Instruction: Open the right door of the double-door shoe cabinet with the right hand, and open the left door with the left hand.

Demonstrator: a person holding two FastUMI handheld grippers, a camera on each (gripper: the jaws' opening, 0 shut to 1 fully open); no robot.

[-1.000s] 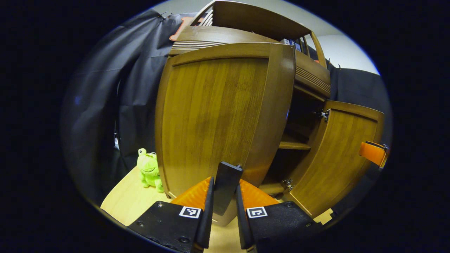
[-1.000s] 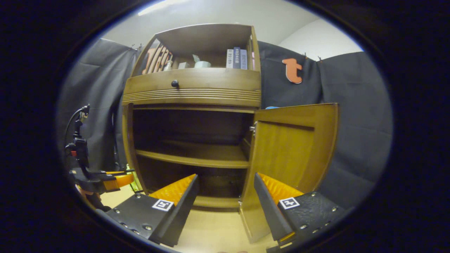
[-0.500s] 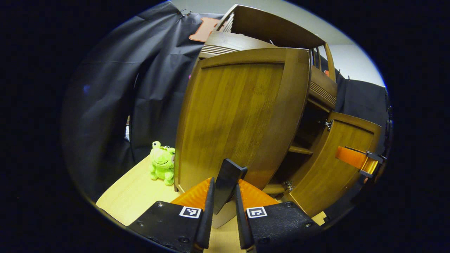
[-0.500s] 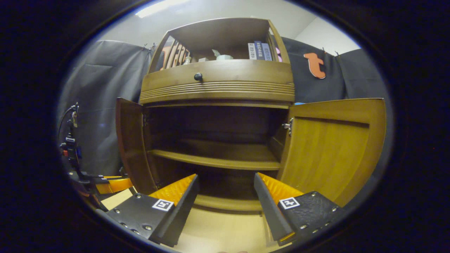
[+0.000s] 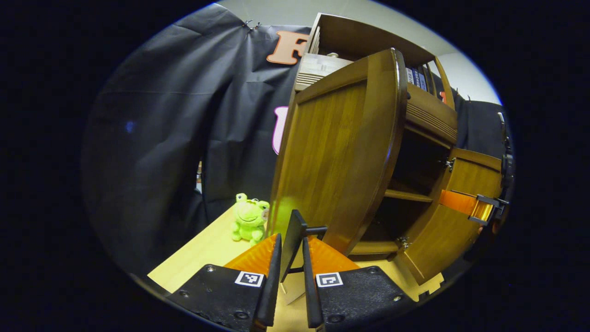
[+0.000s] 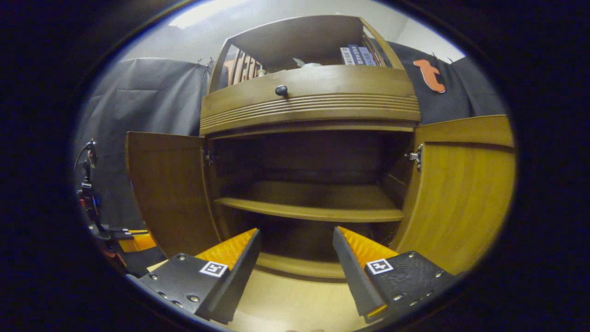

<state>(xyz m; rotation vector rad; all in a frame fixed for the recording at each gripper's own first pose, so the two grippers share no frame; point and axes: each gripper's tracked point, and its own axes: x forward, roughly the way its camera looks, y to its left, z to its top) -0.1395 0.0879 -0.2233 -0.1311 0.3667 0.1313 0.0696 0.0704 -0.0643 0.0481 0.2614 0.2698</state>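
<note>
The left tongs (image 5: pixel 291 258) were clamped on the left door's (image 5: pixel 336 152) handle (image 5: pixel 295 240), with that door swung wide from the cabinet (image 6: pixel 309 138). The right tongs (image 6: pixel 295 258) stood apart, empty, facing the cabinet beside the open right door (image 6: pixel 461 184). Pulling further risked straining the hinge or shifting the cabinet toward the frog (image 5: pixel 249 223).

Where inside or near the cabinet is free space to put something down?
Free: the middle shelf between the left door and right door, and the floor before the cabinet. Crowded: the top shelf with books; the floor corner by the green frog toy.
</note>
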